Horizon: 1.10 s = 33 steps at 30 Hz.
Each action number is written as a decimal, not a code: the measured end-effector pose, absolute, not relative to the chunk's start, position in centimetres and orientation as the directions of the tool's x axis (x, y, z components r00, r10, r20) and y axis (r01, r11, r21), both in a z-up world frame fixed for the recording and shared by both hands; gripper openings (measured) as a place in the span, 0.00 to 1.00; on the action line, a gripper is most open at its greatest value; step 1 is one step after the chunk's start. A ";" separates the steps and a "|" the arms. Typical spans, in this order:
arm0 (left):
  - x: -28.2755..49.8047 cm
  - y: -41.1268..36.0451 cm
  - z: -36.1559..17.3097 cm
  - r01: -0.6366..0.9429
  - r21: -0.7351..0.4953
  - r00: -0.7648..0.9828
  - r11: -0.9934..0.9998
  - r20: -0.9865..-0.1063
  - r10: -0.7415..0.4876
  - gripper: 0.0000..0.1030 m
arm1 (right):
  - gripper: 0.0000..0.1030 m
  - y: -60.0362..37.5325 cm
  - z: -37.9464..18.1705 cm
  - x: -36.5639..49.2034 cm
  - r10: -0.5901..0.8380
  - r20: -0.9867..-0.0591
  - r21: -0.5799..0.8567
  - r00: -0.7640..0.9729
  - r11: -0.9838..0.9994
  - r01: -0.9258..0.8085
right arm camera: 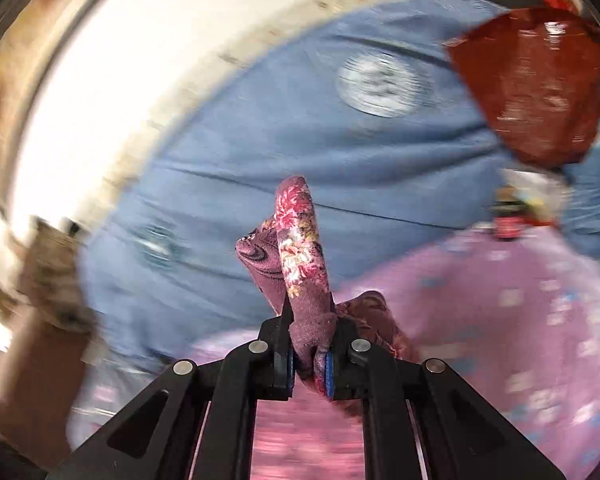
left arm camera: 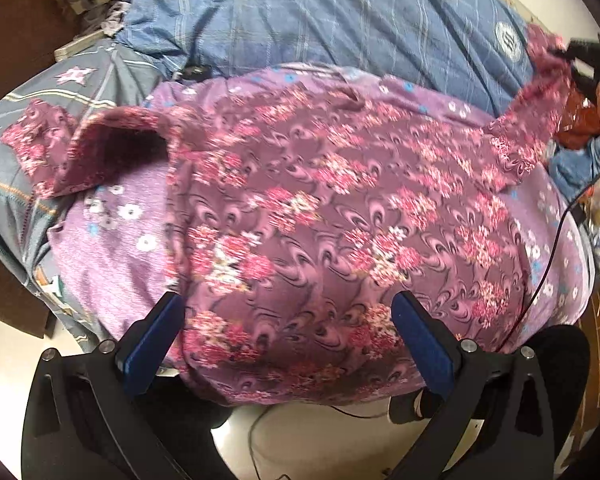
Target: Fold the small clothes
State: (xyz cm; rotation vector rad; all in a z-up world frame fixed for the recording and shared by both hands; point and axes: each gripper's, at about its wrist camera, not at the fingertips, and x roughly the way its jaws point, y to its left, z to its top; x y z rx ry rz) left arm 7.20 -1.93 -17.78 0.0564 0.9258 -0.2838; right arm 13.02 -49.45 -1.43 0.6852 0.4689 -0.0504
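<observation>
In the left wrist view, the maroon floral garment (left arm camera: 300, 208) lies spread over a lilac flowered sheet (left arm camera: 112, 240) on the bed, with the blue checked quilt (left arm camera: 300, 20) beyond it. The left tongs (left arm camera: 288, 344) stand wide apart above the garment's near hem, one blue pad on either side of the cloth, gripping nothing. One sleeve (left arm camera: 76, 148) lies flopped out on the garment's left side, its cuff gaping open. At the garment's far right corner the other sleeve (left arm camera: 540, 112) is drawn up and away from the body of the garment, toward the right tongs (left arm camera: 580, 60), which show there only as a dark blurred shape.

In the right wrist view, the right tongs (right arm camera: 309, 368) are pinched nearly closed on a bunched fold of that sleeve (right arm camera: 300, 248), which stands up out of the jaws as a rolled loop. The lilac sheet (right arm camera: 500, 300) and the quilt (right arm camera: 260, 160) sweep past in blur behind it; a dark red bag (right arm camera: 536, 88) lies on the quilt, above and right of the garment.

The step in hand looks like carrying this sleeve across onto the garment's body. To do it well, keep the pinch firm, lift only enough to clear the cloth, and lay the sleeve flat and square. The left tongs would best pin the hem so the garment does not drag, since the thick cloth may slide on the sheet.
</observation>
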 end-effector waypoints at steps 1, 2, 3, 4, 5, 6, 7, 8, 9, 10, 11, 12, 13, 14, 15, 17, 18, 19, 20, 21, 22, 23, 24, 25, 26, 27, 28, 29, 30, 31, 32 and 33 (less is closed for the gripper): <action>7.2 -1.4 -17.6 0.259 -0.078 0.576 0.963 -0.788 -0.219 1.00 | 0.13 -47.8 -1.0 13.8 0.148 -0.421 0.611 0.895 0.775 0.159; 7.2 -0.7 -17.3 0.251 -0.083 0.586 0.964 -0.780 -0.219 1.00 | 0.14 -45.3 -0.7 14.8 0.202 -0.411 0.628 0.889 0.770 0.115; 7.2 -0.1 -17.2 0.243 -0.085 0.593 0.966 -0.775 -0.218 1.00 | 0.14 -42.8 -0.8 15.8 0.256 -0.401 0.648 0.880 0.758 0.075; 7.2 0.5 -17.0 0.234 -0.090 0.599 0.968 -0.771 -0.217 1.00 | 0.14 -40.7 -1.1 16.8 0.302 -0.393 0.667 0.869 0.744 0.043; 7.2 1.1 -16.8 0.226 -0.097 0.604 0.969 -0.767 -0.217 1.00 | 0.15 -37.8 -1.8 18.1 0.359 -0.385 0.693 0.850 0.721 0.009; 7.3 1.8 -16.6 0.216 -0.106 0.609 0.971 -0.762 -0.218 1.00 | 0.16 -35.4 -2.7 19.1 0.396 -0.383 0.709 0.834 0.706 -0.010; 7.3 2.5 -16.5 0.206 -0.112 0.614 0.972 -0.759 -0.218 1.00 | 0.16 -32.1 -4.1 20.5 0.428 -0.390 0.720 0.815 0.693 -0.020; 7.3 3.4 -16.3 0.191 -0.119 0.622 0.974 -0.753 -0.214 1.00 | 0.16 -29.7 -5.1 21.0 0.443 -0.398 0.728 0.803 0.686 -0.018; 7.3 4.0 -16.1 0.182 -0.124 0.629 0.975 -0.748 -0.213 1.00 | 0.17 -27.3 -6.6 21.9 0.459 -0.413 0.736 0.786 0.676 -0.008; 7.2 4.8 -15.9 0.171 -0.127 0.638 0.977 -0.742 -0.208 1.00 | 0.18 -25.0 -8.5 23.0 0.479 -0.435 0.745 0.762 0.668 0.005; 7.2 5.3 -15.9 0.163 -0.127 0.643 0.978 -0.739 -0.203 1.00 | 0.24 -22.3 -10.5 24.1 0.498 -0.466 0.745 0.732 0.667 0.020; 7.2 6.0 -15.8 0.151 -0.126 0.648 0.980 -0.737 -0.194 1.00 | 0.34 -19.7 -12.6 25.0 0.506 -0.502 0.735 0.701 0.677 0.037; 7.2 6.6 -15.8 0.140 -0.126 0.651 0.982 -0.736 -0.187 1.00 | 0.40 -18.0 -14.0 25.7 0.506 -0.537 0.721 0.675 0.690 0.056; 7.2 7.3 -15.8 0.128 -0.127 0.652 0.984 -0.737 -0.180 1.00 | 0.49 -15.9 -16.2 26.3 0.512 -0.580 0.705 0.634 0.706 0.074; 7.2 7.8 -15.9 0.119 -0.128 0.652 0.985 -0.738 -0.175 1.00 | 0.51 -14.7 -18.0 26.6 0.536 -0.599 0.707 0.595 0.703 0.079; 7.3 8.6 -15.9 0.101 -0.130 0.653 0.986 -0.739 -0.164 1.00 | 0.51 -12.5 -21.0 26.7 0.602 -0.620 0.730 0.503 0.678 0.088; 7.4 9.1 -15.8 0.091 -0.132 0.657 0.987 -0.737 -0.159 1.00 | 0.51 -11.9 -21.8 26.5 0.620 -0.629 0.732 0.468 0.676 0.088; 7.5 9.4 -15.7 0.088 -0.133 0.659 0.987 -0.735 -0.158 1.00 | 0.51 -11.6 -21.9 26.1 0.625 -0.630 0.730 0.461 0.680 0.076; 7.7 9.6 -15.6 0.085 -0.131 0.663 0.988 -0.732 -0.154 1.00 | 0.51 -11.7 -21.5 25.4 0.620 -0.630 0.719 0.468 0.694 0.050; 7.9 9.7 -15.4 0.079 -0.124 0.671 0.989 -0.727 -0.145 1.00 | 0.51 -12.2 -20.9 24.7 0.611 -0.630 0.704 0.479 0.709 0.021; 8.2 9.7 -15.2 0.075 -0.121 0.675 0.990 -0.724 -0.140 1.00 | 0.51 -13.0 -19.9 23.9 0.600 -0.628 0.686 0.496 0.728 -0.012; 8.6 9.7 -15.0 0.071 -0.122 0.681 0.990 -0.720 -0.137 1.00 | 0.51 -14.2 -18.9 22.9 0.575 -0.627 0.658 0.526 0.752 -0.040; 9.1 9.6 -14.6 0.070 -0.129 0.689 0.989 -0.711 -0.141 1.00 | 0.51 -15.6 -18.0 21.8 0.539 -0.628 0.624 0.561 0.780 -0.051; 9.5 9.3 -14.3 0.071 -0.135 0.698 0.988 -0.702 -0.146 1.00 | 0.51 -16.9 -17.6 21.4 0.509 -0.633 0.600 0.584 0.799 -0.047; 10.0 9.0 -13.9 0.070 -0.135 0.709 0.988 -0.691 -0.145 1.00 | 0.51 -18.6 -17.1 20.6 0.468 -0.639 0.572 0.610 0.819 -0.030; 10.8 8.2 -13.6 0.072 -0.128 0.721 0.989 -0.679 -0.140 1.00 | 0.51 -20.5 -16.9 19.6 0.433 -0.641 0.555 0.633 0.832 -0.007; 11.5 7.7 -13.4 0.076 -0.125 0.725 0.989 -0.675 -0.141 1.00 | 0.50 -22.1 -16.9 19.0 0.407 -0.646 0.543 0.645 0.840 0.013; 12.4 6.9 -13.3 0.084 -0.117 0.725 0.990 -0.674 -0.142 1.00 | 0.48 -23.8 -17.0 18.7 0.367 -0.663 0.520 0.652 0.853 0.049; 13.8 5.7 -13.4 0.090 -0.105 0.719 0.990 -0.681 -0.138 1.00 | 0.48 -24.9 -17.4 18.7 0.339 -0.675 0.507 0.655 0.858 0.079; 15.0 4.7 -13.6 0.094 -0.103 0.710 0.990 -0.690 -0.139 1.00 | 0.48 -26.4 -17.9 18.3 0.319 -0.681 0.506 0.660 0.856 0.109; 16.4 3.6 -13.9 0.101 -0.110 0.699 0.989 -0.699 -0.149 1.00 | 0.46 -28.0 -18.6 17.8 0.305 -0.679 0.517 0.668 0.844 0.141; 17.5 2.8 -14.2 0.107 -0.118 0.692 0.987 -0.704 -0.159 1.00 | 0.44 -29.0 -19.1 17.7 0.298 -0.677 0.528 0.673 0.834 0.161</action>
